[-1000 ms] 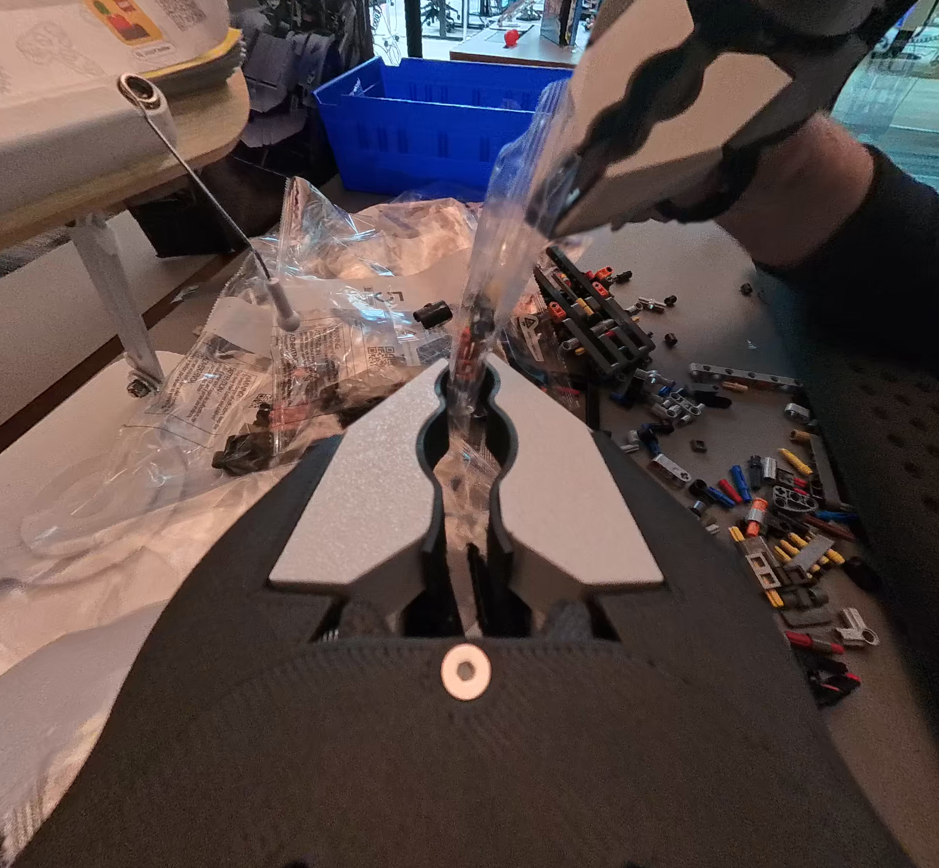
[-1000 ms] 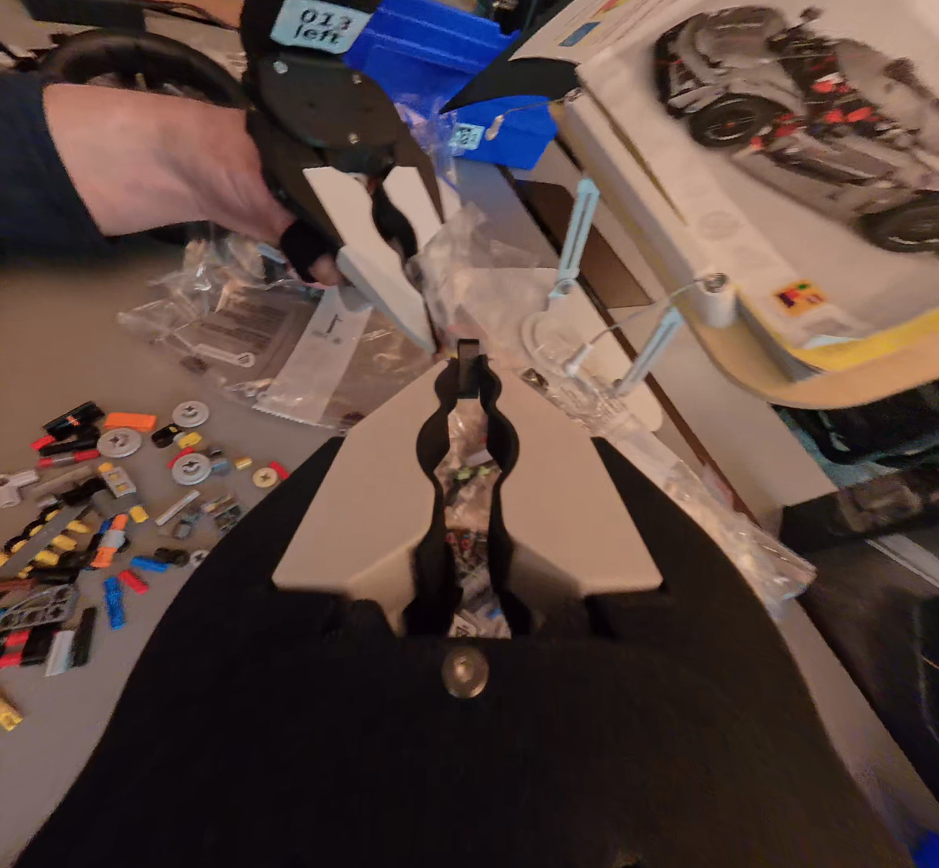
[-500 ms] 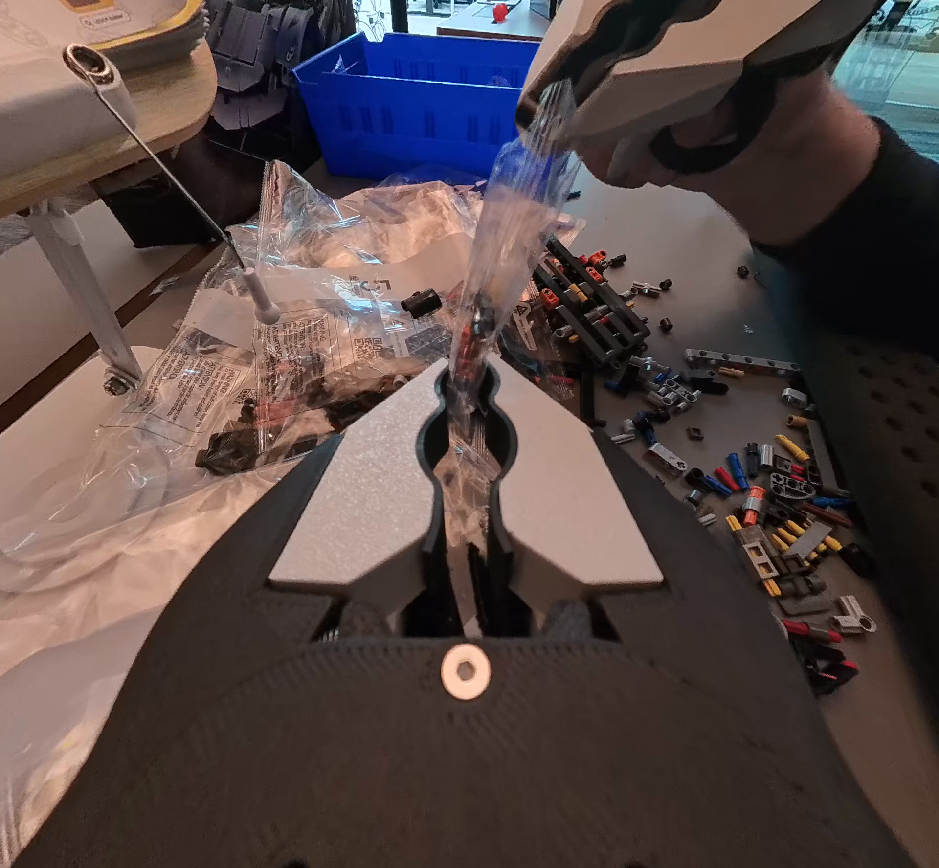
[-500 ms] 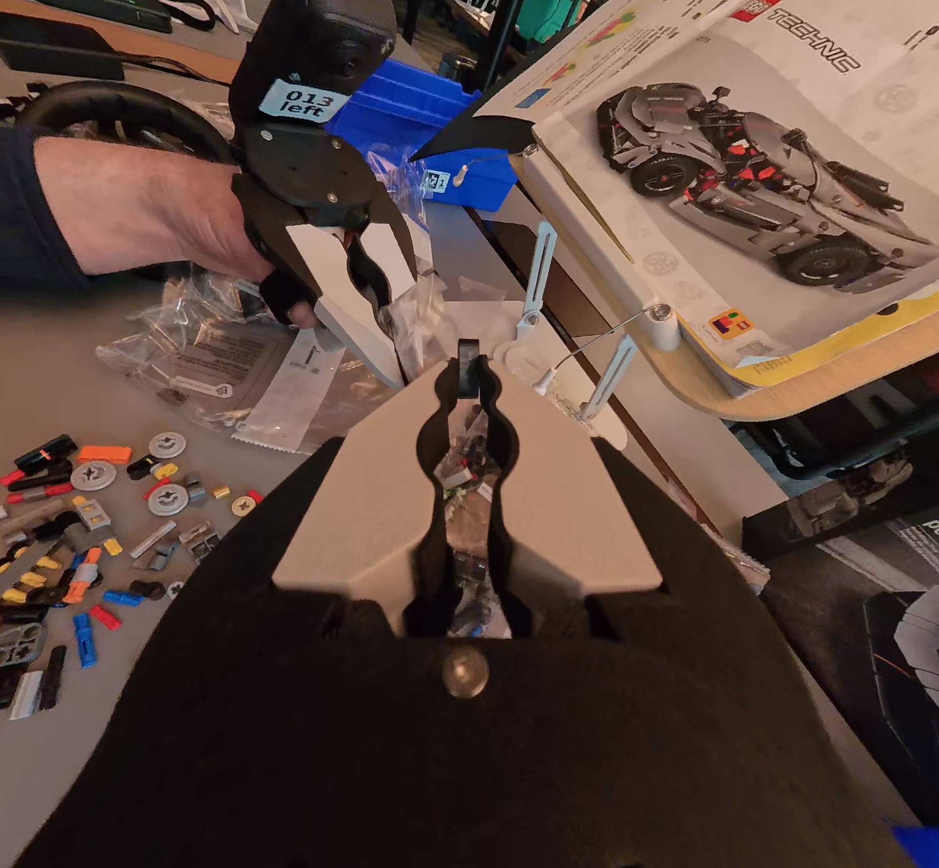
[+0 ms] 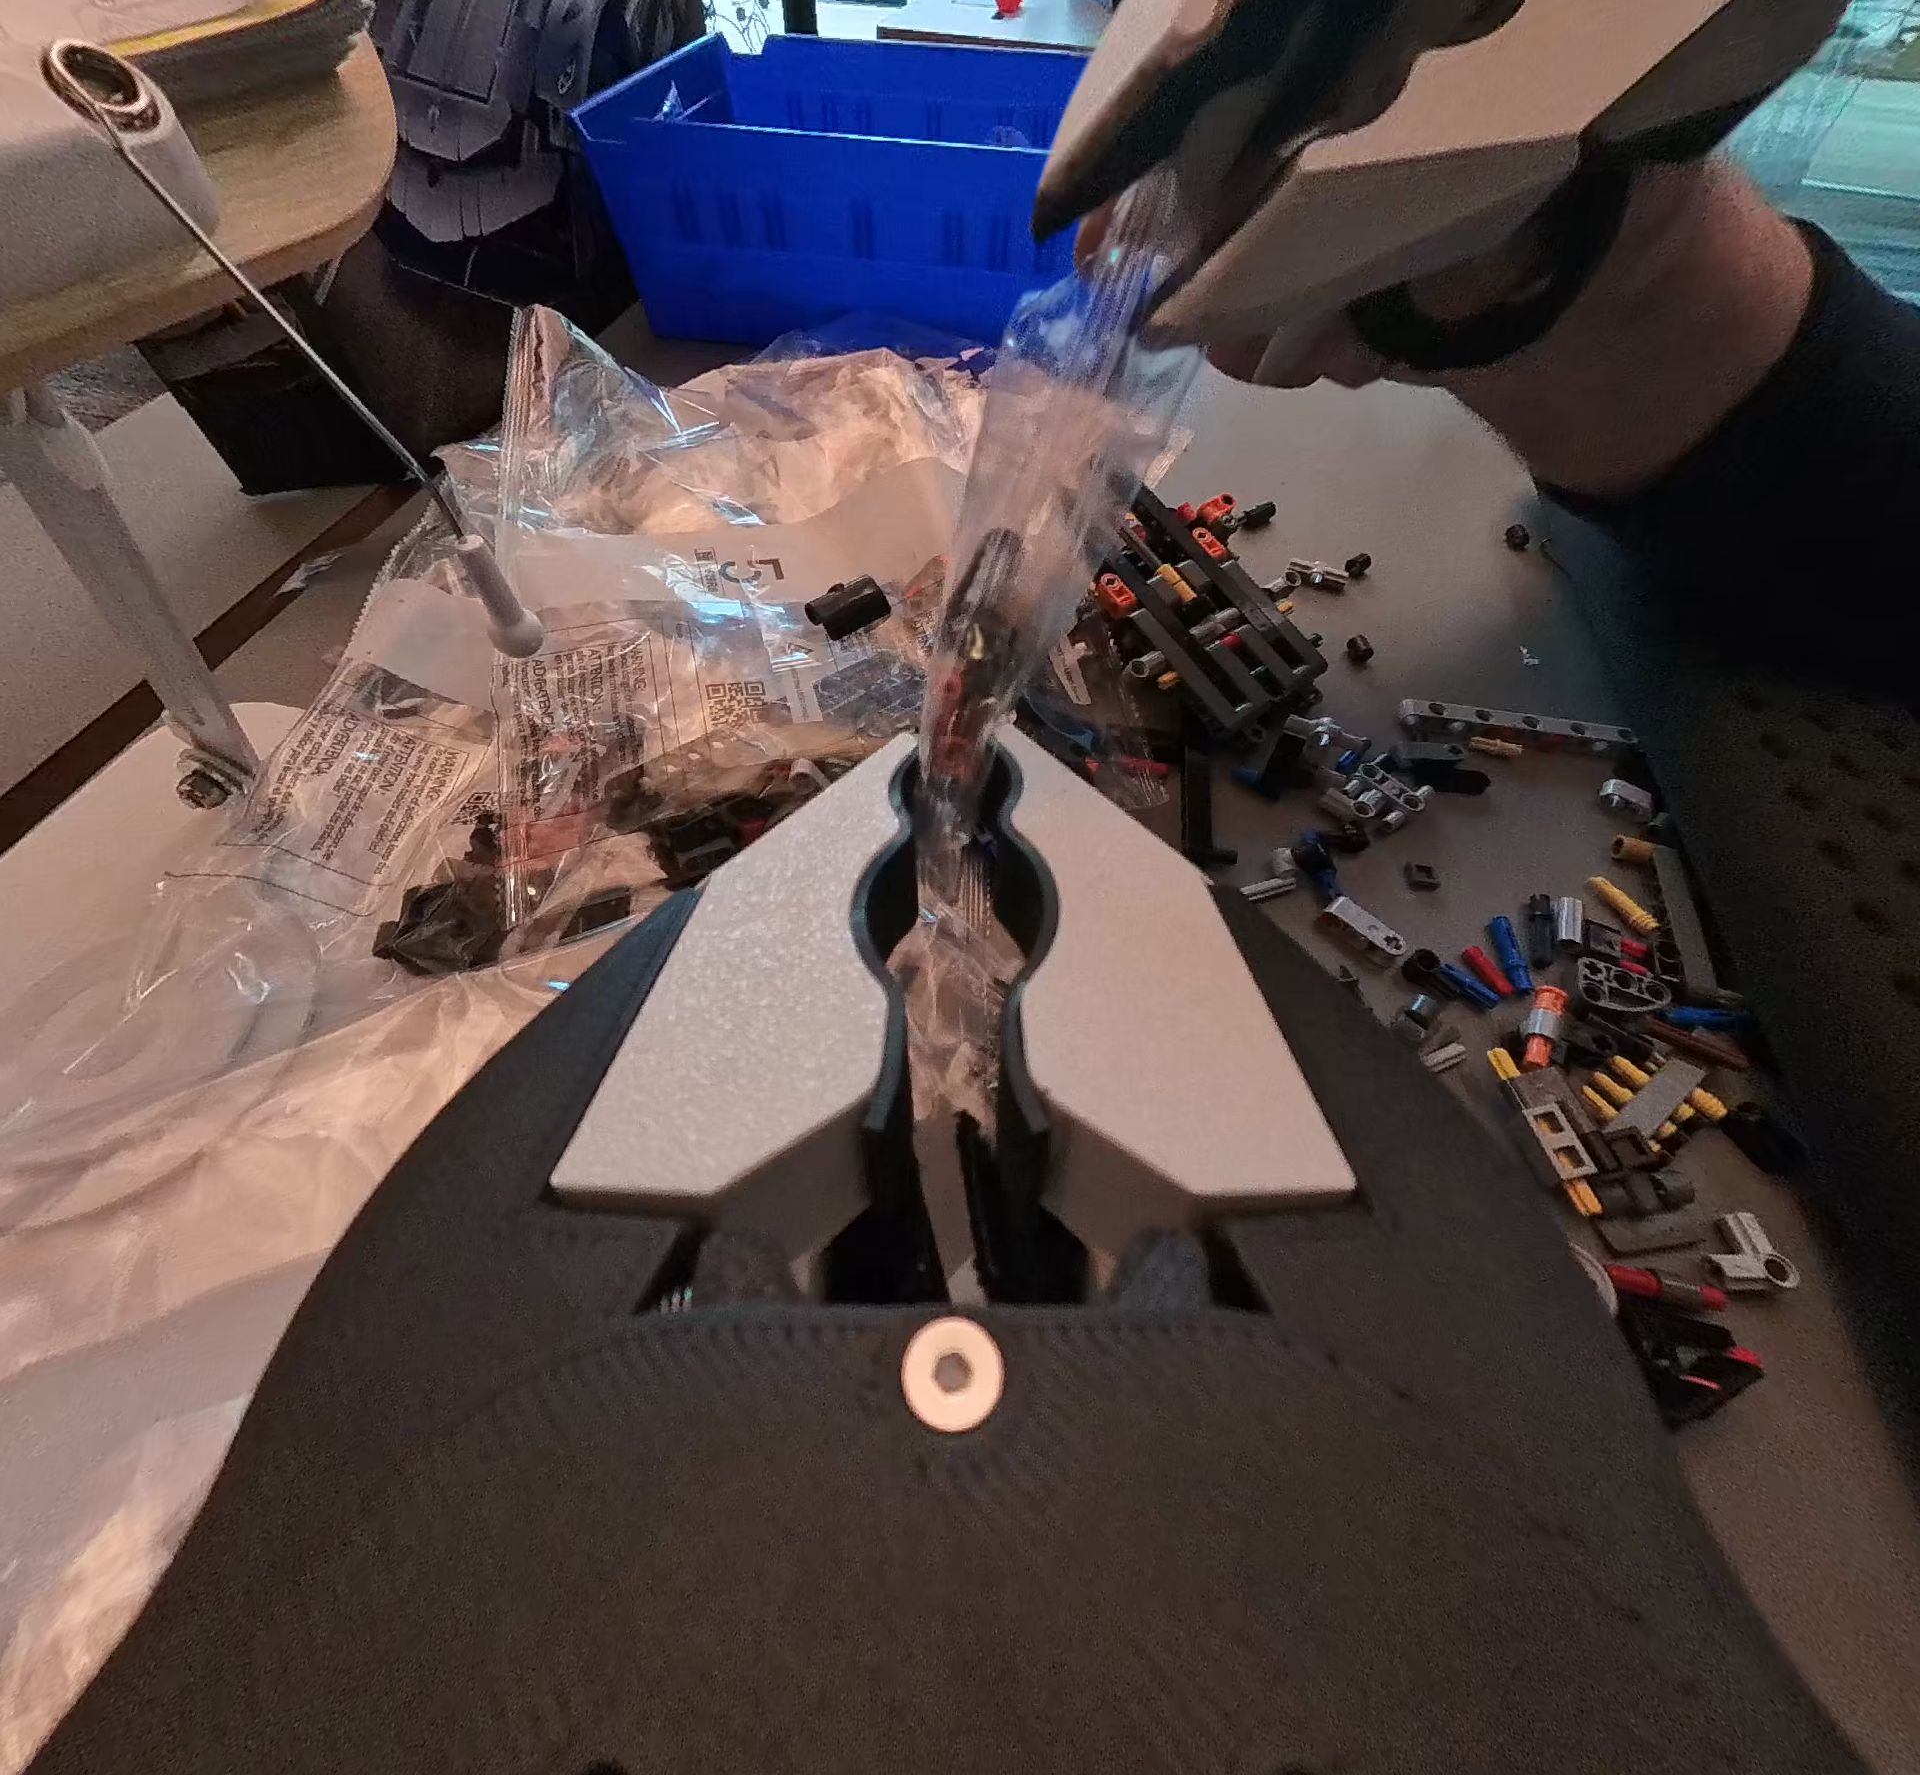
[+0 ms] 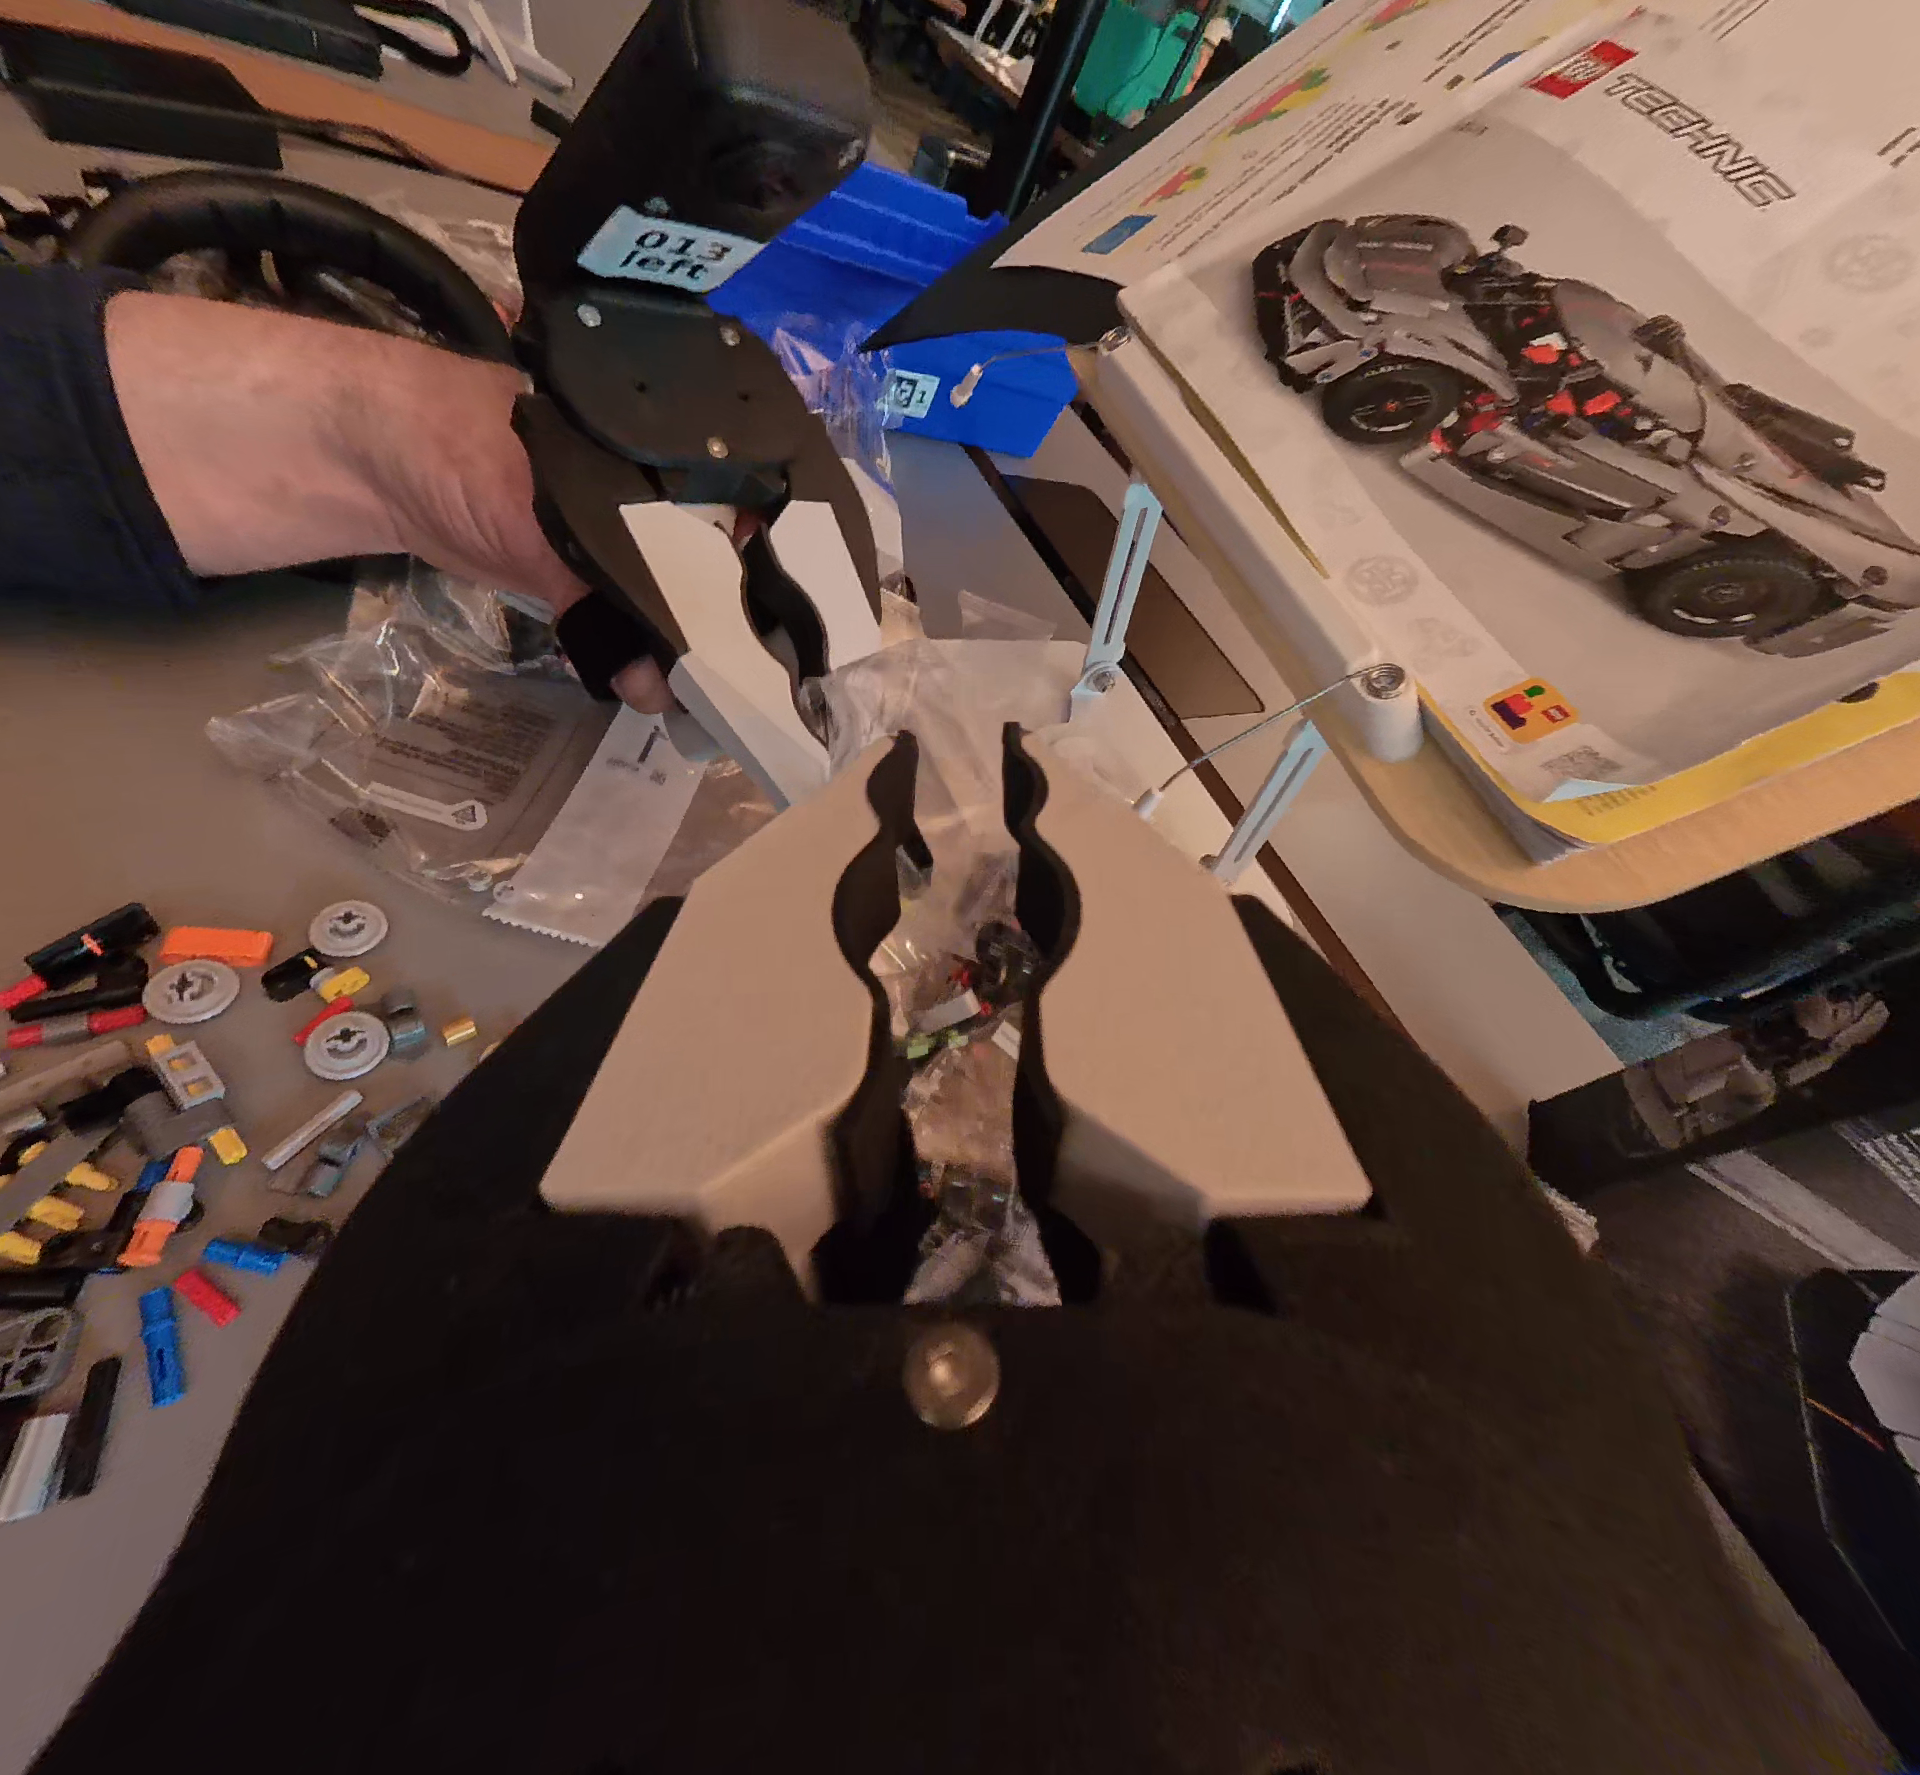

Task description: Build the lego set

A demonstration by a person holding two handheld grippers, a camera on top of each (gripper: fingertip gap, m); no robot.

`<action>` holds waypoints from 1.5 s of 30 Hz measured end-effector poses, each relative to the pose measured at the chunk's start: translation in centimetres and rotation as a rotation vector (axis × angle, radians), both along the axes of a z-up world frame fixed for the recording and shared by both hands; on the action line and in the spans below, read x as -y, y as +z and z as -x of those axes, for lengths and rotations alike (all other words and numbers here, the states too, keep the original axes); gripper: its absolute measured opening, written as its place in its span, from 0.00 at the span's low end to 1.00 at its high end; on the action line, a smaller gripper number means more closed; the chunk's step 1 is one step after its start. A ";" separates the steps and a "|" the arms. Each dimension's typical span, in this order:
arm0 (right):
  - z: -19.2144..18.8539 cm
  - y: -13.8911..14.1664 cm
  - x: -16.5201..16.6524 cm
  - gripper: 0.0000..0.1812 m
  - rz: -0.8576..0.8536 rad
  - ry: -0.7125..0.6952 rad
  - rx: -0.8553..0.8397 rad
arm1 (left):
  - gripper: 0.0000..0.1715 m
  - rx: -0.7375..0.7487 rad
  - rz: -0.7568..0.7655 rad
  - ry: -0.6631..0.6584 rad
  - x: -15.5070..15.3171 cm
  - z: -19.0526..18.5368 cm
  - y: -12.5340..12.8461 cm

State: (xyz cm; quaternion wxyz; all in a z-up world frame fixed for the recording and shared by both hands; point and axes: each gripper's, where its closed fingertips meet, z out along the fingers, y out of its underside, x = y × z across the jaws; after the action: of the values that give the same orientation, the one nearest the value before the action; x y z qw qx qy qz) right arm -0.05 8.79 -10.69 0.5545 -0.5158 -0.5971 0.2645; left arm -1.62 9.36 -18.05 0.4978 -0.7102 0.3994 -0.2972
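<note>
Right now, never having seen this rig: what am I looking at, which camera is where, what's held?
There is no robot. A person holds a two-finger hand gripper in each hand, and each gripper carries a camera looking along its own fingers.

The left wrist view shows the left gripper shut on a clear plastic bag of pieces, which stretches up to the other gripper.

The right wrist view shows the right gripper with its jaws parted around that bag's other end.

On the grey table lie loose pieces, a partly built frame and more bags. A blue bin stands behind them, and an instruction booklet rests on a stand.
</note>
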 end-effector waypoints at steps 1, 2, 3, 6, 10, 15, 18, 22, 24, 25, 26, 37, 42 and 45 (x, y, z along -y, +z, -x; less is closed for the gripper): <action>-0.2 0.4 0.0 0.08 -0.001 -0.001 -0.017 | 0.03 0.002 -0.002 0.001 0.0 0.0 0.1; -0.4 0.8 0.0 0.06 -0.005 0.004 -0.037 | 0.03 0.006 -0.004 0.002 0.0 0.1 0.1; -0.6 1.0 0.1 0.05 -0.003 0.009 -0.048 | 0.03 0.013 -0.005 0.003 0.0 0.1 0.3; -1.0 1.2 0.4 0.03 -0.009 0.035 -0.045 | 0.03 0.033 -0.014 0.013 -0.2 0.3 0.7; -1.1 -0.3 0.7 0.00 -0.102 0.042 0.052 | 0.03 0.066 -0.028 0.031 -0.4 0.7 1.4; 0.1 -1.5 2.2 0.00 -0.089 0.112 0.089 | 0.03 0.235 -0.058 0.033 -0.3 1.6 4.4; 0.2 -2.3 2.7 0.00 -0.036 0.153 0.115 | 0.03 0.305 -0.062 0.050 -0.5 2.5 5.2; 0.5 -4.6 4.3 0.01 0.011 0.244 0.213 | 0.03 0.342 -0.072 0.037 -0.2 2.5 6.0; 1.0 -5.3 5.0 0.01 -0.009 0.265 0.241 | 0.03 0.376 -0.090 0.025 -0.1 2.6 6.5; 1.3 -5.5 5.5 0.00 -0.005 0.281 0.255 | 0.03 0.375 -0.072 0.044 -0.4 2.9 6.2; 1.4 -5.8 5.8 0.01 -0.010 0.291 0.268 | 0.03 0.373 -0.070 0.049 -0.5 3.0 6.2; 1.5 -10.8 9.8 0.05 0.084 0.454 0.501 | 0.03 0.295 -0.130 0.080 -0.6 2.9 6.0; 0.8 -14.1 9.9 0.08 0.134 0.459 0.647 | 0.03 0.250 -0.112 0.102 -1.1 2.9 4.9; 0.6 -15.1 9.2 0.08 0.105 0.426 0.699 | 0.03 0.248 -0.128 0.050 -0.3 1.9 5.4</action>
State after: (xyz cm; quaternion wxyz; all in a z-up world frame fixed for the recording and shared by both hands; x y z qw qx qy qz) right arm -0.69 -0.38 -25.81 0.2238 -0.4672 -0.8286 0.2123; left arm -3.47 9.68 -12.65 0.5947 -0.6446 0.3354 -0.3440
